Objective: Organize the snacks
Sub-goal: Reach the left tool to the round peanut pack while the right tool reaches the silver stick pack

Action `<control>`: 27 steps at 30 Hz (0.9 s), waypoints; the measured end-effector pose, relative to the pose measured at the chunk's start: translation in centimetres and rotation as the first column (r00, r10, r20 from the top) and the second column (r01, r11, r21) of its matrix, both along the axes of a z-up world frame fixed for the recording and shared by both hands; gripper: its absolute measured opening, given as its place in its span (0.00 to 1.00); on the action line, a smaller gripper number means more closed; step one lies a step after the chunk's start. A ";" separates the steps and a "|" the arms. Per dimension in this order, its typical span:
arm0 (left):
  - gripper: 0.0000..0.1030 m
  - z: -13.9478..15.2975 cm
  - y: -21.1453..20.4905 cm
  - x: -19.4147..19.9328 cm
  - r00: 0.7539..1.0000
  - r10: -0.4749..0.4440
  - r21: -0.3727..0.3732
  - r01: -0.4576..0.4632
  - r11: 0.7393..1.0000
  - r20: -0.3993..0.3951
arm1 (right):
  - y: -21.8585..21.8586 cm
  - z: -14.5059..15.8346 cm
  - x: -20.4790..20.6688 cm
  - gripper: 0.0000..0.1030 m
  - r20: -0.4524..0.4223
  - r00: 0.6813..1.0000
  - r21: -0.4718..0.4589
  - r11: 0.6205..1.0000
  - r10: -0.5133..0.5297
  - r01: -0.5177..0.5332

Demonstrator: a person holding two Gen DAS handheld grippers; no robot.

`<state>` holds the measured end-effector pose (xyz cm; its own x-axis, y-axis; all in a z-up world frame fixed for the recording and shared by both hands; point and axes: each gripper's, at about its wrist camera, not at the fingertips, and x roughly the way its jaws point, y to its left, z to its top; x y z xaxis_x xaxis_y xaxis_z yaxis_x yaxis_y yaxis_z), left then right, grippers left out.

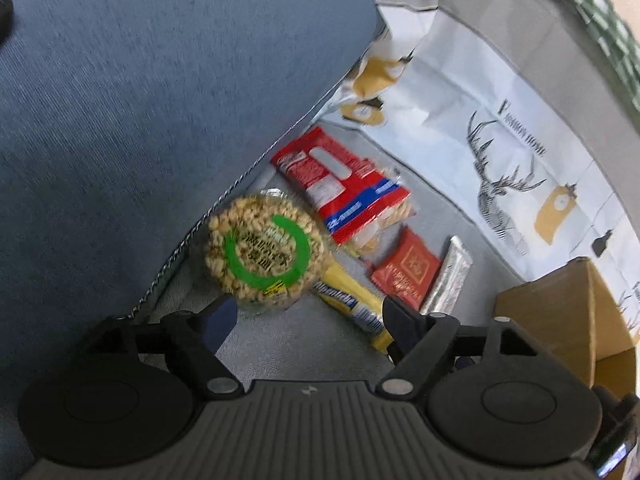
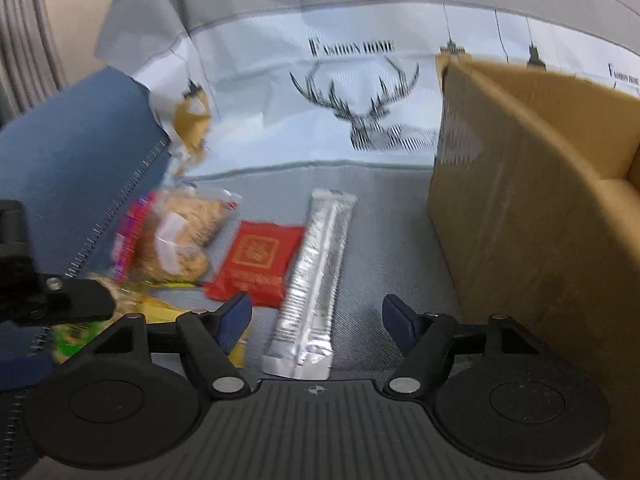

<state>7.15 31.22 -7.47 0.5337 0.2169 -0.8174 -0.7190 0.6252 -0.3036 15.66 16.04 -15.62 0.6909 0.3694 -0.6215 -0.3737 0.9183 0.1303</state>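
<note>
The round snack pack (image 1: 264,254) lies against the cushion's (image 1: 160,120) edge, partly on the long bar (image 1: 352,304) in front of it. Behind it lies the peanut bag (image 1: 348,192), and to the right the square packet (image 2: 256,264) lies just beside the foil stick (image 2: 316,280). The cardboard box (image 2: 520,200) stands at the far right, the printed cloth (image 2: 360,92) behind all.

Yellow packet (image 1: 352,308) partly under round snack (image 1: 264,256) (label blurred)

Left gripper (image 1: 306,316): black linkage arms, blue pads, silver pivot screws, ribbed grey base.
</note>
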 end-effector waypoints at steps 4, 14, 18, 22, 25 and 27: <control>0.82 -0.9 0.6 0.7 0.998 0.050 -0.016 -0.051 0.999 -0.029 | 0.7 -0.7 0.3 0.63 0.006 1.000 -0.041 0.999 0.011 -0.011; 0.82 -2.4 2.8 1.5 0.984 0.169 -0.055 -0.172 0.983 -0.059 | 0.3 0.2 -0.7 0.27 0.051 0.996 -0.066 0.995 0.076 -0.073; 0.82 -2.9 3.1 2.3 0.983 0.169 -0.047 -0.173 0.984 -0.076 | -0.3 1.0 -1.7 0.27 0.043 0.994 -0.054 0.994 0.101 -0.099; 0.80 -3.2 3.2 2.7 0.985 0.152 -0.039 -0.155 0.987 -0.075 | -1.0 1.7 -3.4 0.27 0.031 0.988 -0.053 0.987 0.153 -0.151; 0.67 -3.1 3.2 2.4 0.989 0.118 -0.018 -0.120 0.993 -0.086 | -1.9 2.3 -4.9 0.27 0.023 0.982 -0.057 0.981 0.186 -0.185; 0.54 -3.1 3.3 2.1 0.992 0.078 -0.012 -0.079 0.997 -0.095 | -2.5 2.5 -5.8 0.27 -0.001 0.979 -0.053 0.977 0.205 -0.205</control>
<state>9.26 34.50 -10.54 0.4359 0.2415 -0.8670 -0.7916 0.5611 -0.2417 9.84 13.56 -13.09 0.6070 0.4703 -0.6406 -0.5551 0.8278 0.0817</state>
